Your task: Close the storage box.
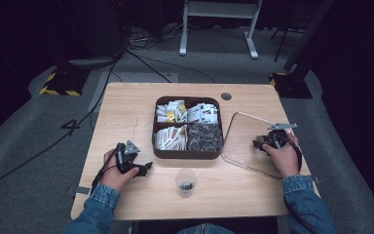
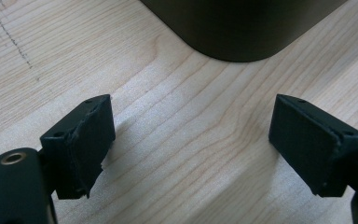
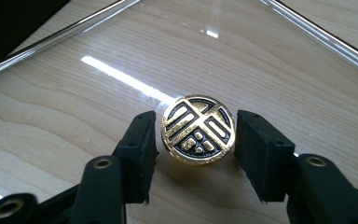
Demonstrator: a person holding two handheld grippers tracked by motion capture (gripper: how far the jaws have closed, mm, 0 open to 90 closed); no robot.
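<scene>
A round gold and black badge (image 3: 198, 125) sits between the jaws of my right gripper (image 3: 196, 140), which press it from both sides just over a clear glossy lid (image 3: 121, 42). In the high view my right gripper (image 1: 262, 142) is over that clear lid (image 1: 235, 162) at the table's right. My left gripper (image 2: 191, 135) is open wide over bare wood with nothing between its pads, close to a rounded corner of the brown tray (image 2: 242, 32). In the high view my left gripper (image 1: 141, 168) rests left of the tray's front corner.
The brown compartment tray (image 1: 187, 155) in the table's middle holds several white packets and dark parts. A small clear cup (image 1: 186, 183) with a dark item inside stands near the front edge. The wooden table (image 1: 126, 107) has a round grommet (image 1: 226, 96) at the back.
</scene>
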